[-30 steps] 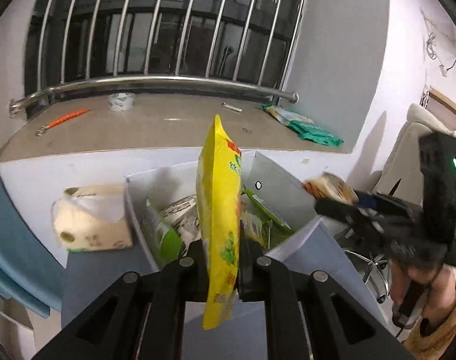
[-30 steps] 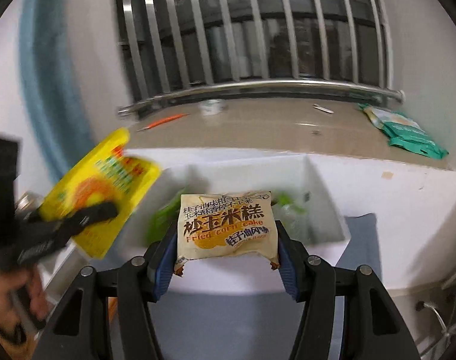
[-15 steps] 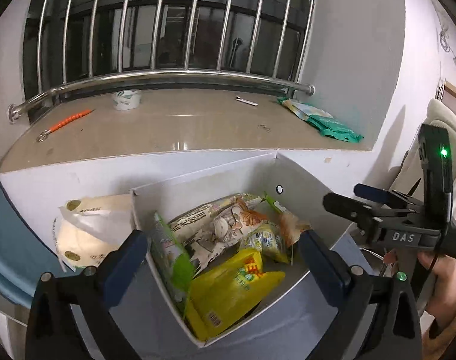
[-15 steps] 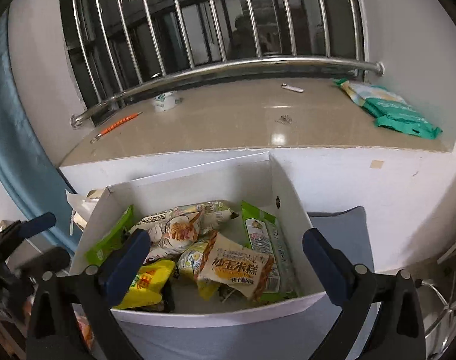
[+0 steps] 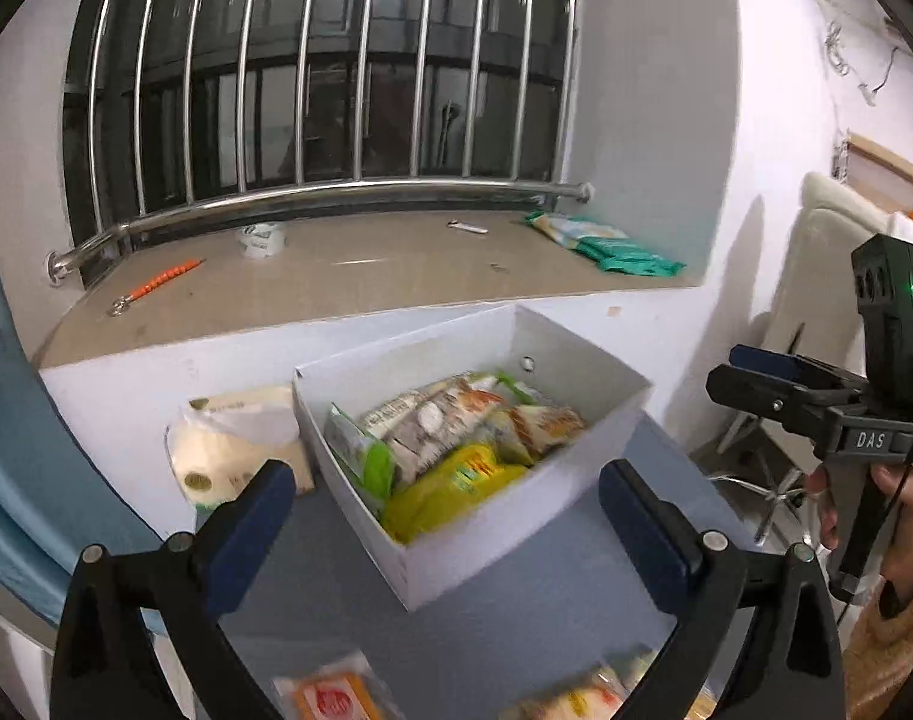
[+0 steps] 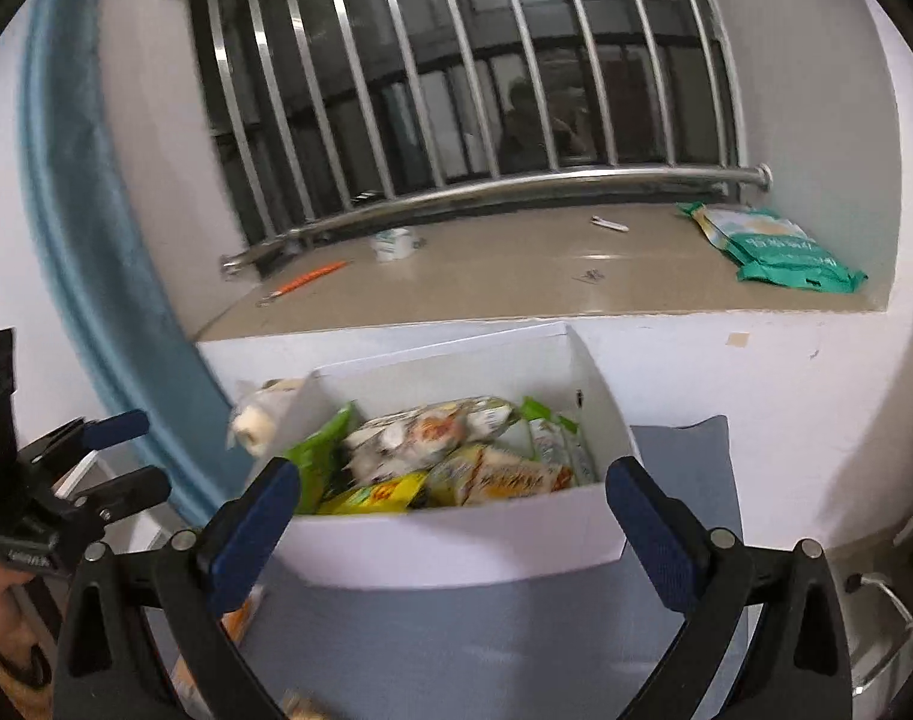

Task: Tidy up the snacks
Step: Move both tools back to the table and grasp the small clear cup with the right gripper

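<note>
A white cardboard box (image 5: 492,531) stands on the blue-grey table and holds several snack packets, among them a yellow bag (image 5: 450,489) and an orange corn-cake packet (image 5: 546,423). The box also shows in the right wrist view (image 6: 450,546), with the yellow bag (image 6: 378,495) and corn-cake packet (image 6: 504,480) inside. My left gripper (image 5: 444,516) is open and empty, short of the box. My right gripper (image 6: 450,522) is open and empty, also short of the box; it shows in the left wrist view (image 5: 750,372). Loose snack packets (image 5: 336,696) lie on the table below my left gripper.
A pack of toilet paper (image 5: 234,450) lies left of the box. A stone window sill (image 5: 348,282) behind carries green packets (image 5: 612,246), an orange tool (image 5: 156,285) and a tape roll (image 5: 261,240). A blue curtain (image 6: 90,276) hangs at the left. A chair (image 5: 828,276) stands right.
A second ago my left gripper held the yellow bag and my right the corn-cake packet. Both packets now lie in the box, and both grippers have opened and pulled back from it.
</note>
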`<state>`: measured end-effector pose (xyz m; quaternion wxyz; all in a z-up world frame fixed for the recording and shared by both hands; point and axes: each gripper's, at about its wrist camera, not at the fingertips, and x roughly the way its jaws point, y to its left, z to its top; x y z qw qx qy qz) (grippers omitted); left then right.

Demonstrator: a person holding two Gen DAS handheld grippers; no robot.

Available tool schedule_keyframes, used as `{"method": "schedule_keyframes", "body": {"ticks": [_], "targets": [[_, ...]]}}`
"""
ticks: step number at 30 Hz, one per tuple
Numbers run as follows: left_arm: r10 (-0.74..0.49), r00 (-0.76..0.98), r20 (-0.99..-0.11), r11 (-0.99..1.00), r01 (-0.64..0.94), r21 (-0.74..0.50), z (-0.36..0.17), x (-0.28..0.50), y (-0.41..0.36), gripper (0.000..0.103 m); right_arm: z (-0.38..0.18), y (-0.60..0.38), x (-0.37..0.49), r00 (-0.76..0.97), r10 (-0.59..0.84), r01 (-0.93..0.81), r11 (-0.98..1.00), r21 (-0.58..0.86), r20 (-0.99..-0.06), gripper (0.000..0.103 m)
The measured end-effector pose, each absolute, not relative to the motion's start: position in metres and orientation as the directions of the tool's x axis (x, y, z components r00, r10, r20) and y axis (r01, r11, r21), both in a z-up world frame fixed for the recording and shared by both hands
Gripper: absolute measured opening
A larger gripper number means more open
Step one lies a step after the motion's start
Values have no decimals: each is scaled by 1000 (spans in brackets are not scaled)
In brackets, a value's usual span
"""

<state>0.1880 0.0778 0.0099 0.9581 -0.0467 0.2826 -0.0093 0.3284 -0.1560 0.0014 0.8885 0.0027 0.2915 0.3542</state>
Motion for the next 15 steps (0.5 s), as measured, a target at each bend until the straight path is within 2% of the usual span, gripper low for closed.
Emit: {"method": "schedule_keyframes", "body": {"ticks": [5, 9, 13, 15], "targets": [[-67, 839, -539, 997, 43, -56, 4, 140, 56, 103, 9, -177, 279, 562, 667, -674, 712, 196, -489, 103], [-122, 828, -548, 991, 68, -118, -6, 102, 51, 103, -1, -190, 238, 524, 693, -711, 676, 193, -495, 103], [-103, 825, -556, 990, 33, -134, -23, 71, 47, 103, -22, -205, 198, 534, 696, -708, 679, 196, -480, 103], [-139, 814, -564, 982, 39, -185, -37, 56, 46, 103, -38, -211, 182, 520, 702, -704, 675, 221, -486, 103]]}}
